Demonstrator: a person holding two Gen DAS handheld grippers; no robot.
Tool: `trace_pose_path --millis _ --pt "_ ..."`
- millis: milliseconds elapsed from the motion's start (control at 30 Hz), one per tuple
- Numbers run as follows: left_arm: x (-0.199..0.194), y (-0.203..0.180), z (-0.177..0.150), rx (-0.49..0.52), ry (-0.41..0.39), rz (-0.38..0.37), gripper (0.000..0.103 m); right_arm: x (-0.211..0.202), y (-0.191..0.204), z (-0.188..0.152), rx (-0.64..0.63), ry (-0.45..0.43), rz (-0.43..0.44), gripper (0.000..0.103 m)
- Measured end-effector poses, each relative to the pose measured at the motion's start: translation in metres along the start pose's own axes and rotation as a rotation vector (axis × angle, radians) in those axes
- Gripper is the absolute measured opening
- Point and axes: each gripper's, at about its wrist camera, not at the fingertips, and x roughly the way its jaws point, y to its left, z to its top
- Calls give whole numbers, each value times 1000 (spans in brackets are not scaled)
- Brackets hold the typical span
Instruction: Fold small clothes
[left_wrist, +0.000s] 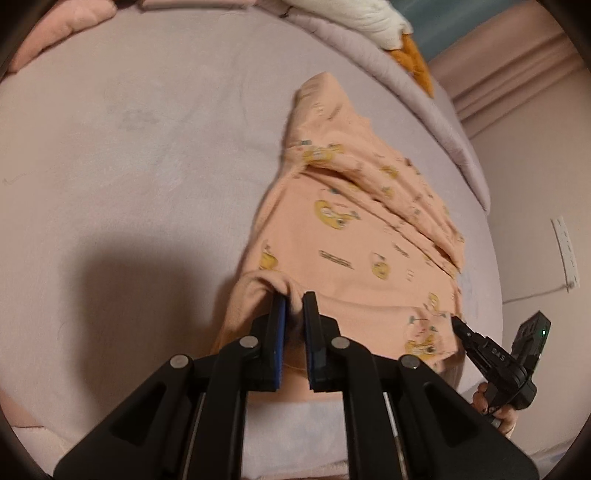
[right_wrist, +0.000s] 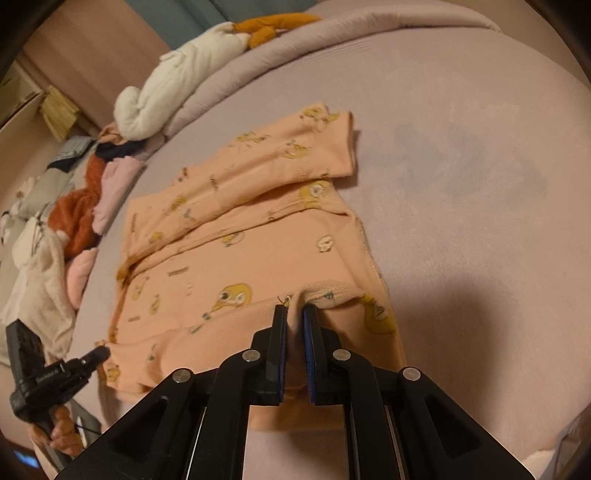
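A peach garment (left_wrist: 351, 240) printed with yellow ducks lies on the lilac bed sheet (left_wrist: 129, 166). My left gripper (left_wrist: 294, 301) is shut on a bunched fold at its near edge. At the lower right of the left wrist view, my right gripper (left_wrist: 456, 321) bites the other near corner. In the right wrist view the garment (right_wrist: 240, 229) lies mostly flat, with one sleeve (right_wrist: 277, 158) folded across it. There my right gripper (right_wrist: 294, 310) is shut on the ribbed hem, and my left gripper (right_wrist: 103, 350) holds the far corner at lower left.
A pile of clothes (right_wrist: 81, 221) lies along the bed's left edge. A white and orange soft toy (right_wrist: 177, 81) rests on the rolled lilac quilt (right_wrist: 332, 40) behind the garment. Bare sheet (right_wrist: 461, 184) spreads to the right. A hand (right_wrist: 62, 435) grips the left tool.
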Motion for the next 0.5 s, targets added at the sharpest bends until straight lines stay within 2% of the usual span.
trace_pose_path --millis 100,200,267,433,500 --pt "8 6 7 -36 13 -11 10 4 -8 6 44 6 14 10" --pt "8 6 16 -43 -9 -20 10 2 -9 13 57 -11 4 10" --pt "10 6 22 -59 -12 -20 11 0 -11 18 64 -24 -10 10" --pt "16 10 34 -96 -14 -54 16 1 -17 24 111 -23 16 10" --pt "20 12 36 -121 -15 -71 19 -1 -17 26 121 -34 20 15"
